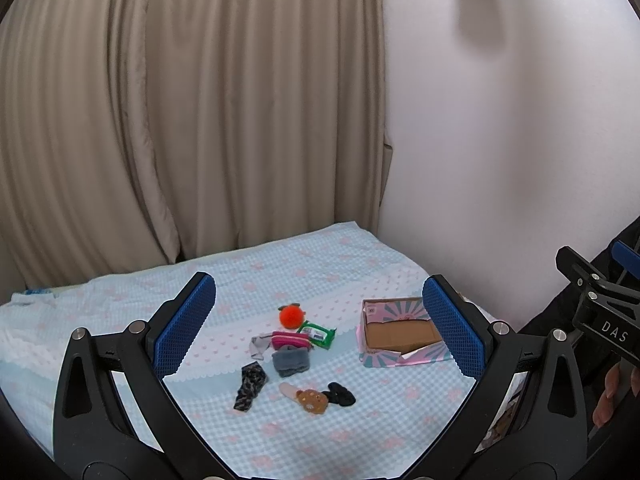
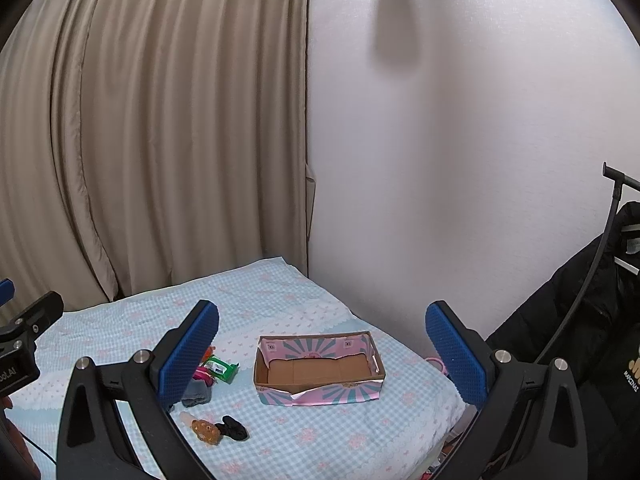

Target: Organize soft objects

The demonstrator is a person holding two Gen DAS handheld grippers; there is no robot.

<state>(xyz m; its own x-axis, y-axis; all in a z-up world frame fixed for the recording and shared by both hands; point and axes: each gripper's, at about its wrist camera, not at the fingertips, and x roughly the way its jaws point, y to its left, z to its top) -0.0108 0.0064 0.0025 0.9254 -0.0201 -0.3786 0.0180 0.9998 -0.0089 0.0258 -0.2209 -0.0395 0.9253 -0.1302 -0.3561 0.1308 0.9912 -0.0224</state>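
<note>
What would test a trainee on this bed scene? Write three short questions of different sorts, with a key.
1. True or false: the cardboard box already holds soft items.
2. Multiple choice: the green wipes pack lies nearest to A) the orange plush ball, B) the black scrunchie, C) the curtain.
3. Fill in: both the left claw and right claw are ____.

Key:
1. False; only its brown bottom shows.
2. A.
3. Open, holding nothing.
</note>
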